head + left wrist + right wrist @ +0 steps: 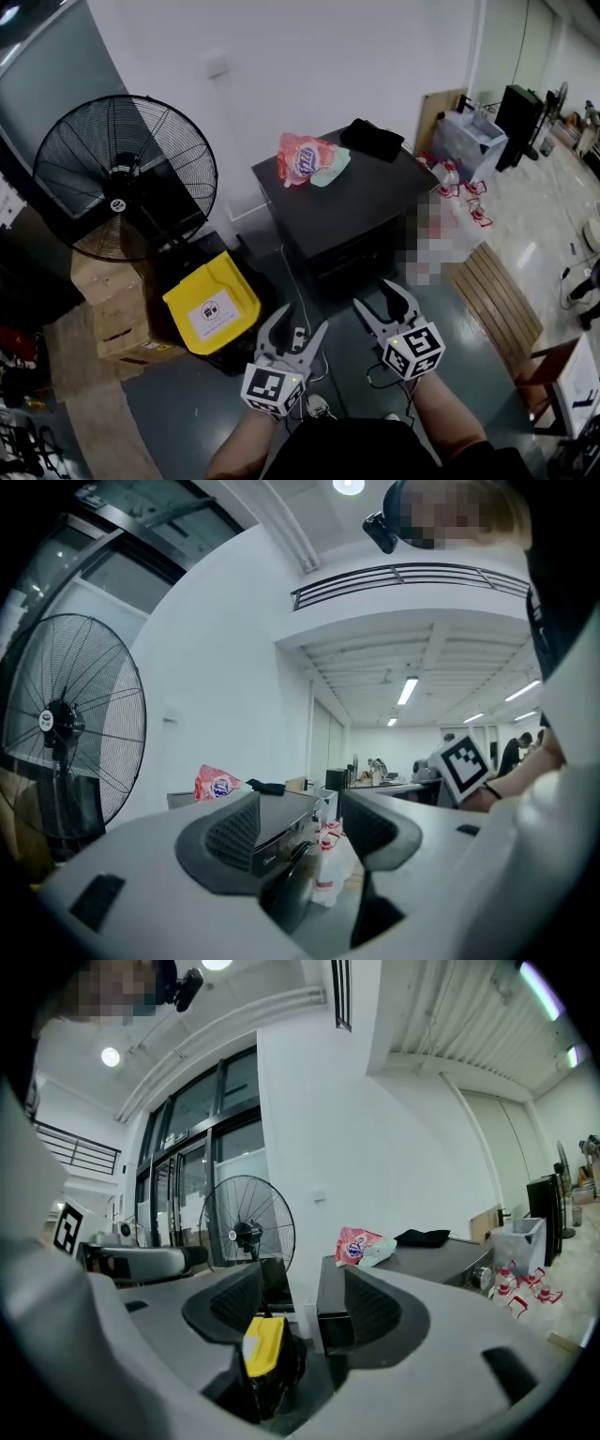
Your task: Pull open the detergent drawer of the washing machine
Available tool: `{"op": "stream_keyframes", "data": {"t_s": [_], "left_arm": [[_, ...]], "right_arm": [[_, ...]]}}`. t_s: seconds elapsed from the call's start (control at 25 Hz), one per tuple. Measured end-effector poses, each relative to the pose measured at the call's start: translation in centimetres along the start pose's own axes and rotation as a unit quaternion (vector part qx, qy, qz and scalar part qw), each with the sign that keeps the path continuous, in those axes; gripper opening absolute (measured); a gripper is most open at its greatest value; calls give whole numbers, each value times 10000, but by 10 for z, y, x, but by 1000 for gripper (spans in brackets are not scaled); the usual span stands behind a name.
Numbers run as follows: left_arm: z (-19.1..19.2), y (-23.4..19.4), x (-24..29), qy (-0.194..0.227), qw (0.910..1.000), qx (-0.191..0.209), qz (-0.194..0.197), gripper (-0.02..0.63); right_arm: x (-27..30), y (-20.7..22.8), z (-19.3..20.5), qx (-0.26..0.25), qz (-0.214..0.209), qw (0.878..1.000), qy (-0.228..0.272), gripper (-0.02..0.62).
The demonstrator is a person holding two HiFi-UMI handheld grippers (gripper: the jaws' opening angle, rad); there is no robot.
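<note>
The washing machine (342,202) is a dark box against the white wall, seen from above in the head view. On its top lie a pink detergent bag (302,159), a pale cloth and a black item. Its front panel (352,251) is in shadow, and I cannot make out the drawer. My left gripper (300,319) and right gripper (371,293) hang side by side in front of it, apart from it, both open and empty. In the left gripper view the machine (281,825) shows between the open jaws. The right gripper view has it (441,1260) to the right.
A large black floor fan (122,178) stands at the left over cardboard boxes (117,309). A yellow-lidded bin (211,305) sits left of the machine, with a cable and socket strip (298,336) on the floor. Plastic bottles (459,192), a slatted wooden board (497,295) and a clear crate (473,136) lie at the right.
</note>
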State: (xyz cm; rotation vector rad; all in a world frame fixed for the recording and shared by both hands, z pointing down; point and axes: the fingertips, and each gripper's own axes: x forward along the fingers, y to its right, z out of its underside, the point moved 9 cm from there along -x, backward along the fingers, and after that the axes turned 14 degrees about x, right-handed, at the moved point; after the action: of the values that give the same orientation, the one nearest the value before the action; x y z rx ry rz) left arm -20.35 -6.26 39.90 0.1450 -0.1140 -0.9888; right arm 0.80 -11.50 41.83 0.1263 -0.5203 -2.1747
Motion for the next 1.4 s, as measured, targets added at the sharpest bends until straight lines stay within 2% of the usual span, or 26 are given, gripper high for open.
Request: {"op": "stream_keyframes", "data": {"t_s": [0.2, 0.48, 0.8, 1.16, 1.4], "left_arm": [[11, -36, -1, 51, 9997, 31, 234, 250], [17, -76, 7, 7, 9993, -38, 374, 250], [31, -85, 23, -89, 9991, -154, 383, 250], [59, -85, 66, -331, 9992, -129, 191, 250], [69, -90, 96, -615, 9979, -204, 82, 250]], "right_arm": [[31, -10, 13, 253, 181, 9995, 110, 313], [68, -7, 26, 961, 335, 9948, 111, 368], [92, 26, 48, 1759, 473, 9833, -29, 393], [129, 102, 88, 3219, 593, 9442, -371, 403], [157, 142, 114, 4301, 507, 9009, -283, 417]]}}
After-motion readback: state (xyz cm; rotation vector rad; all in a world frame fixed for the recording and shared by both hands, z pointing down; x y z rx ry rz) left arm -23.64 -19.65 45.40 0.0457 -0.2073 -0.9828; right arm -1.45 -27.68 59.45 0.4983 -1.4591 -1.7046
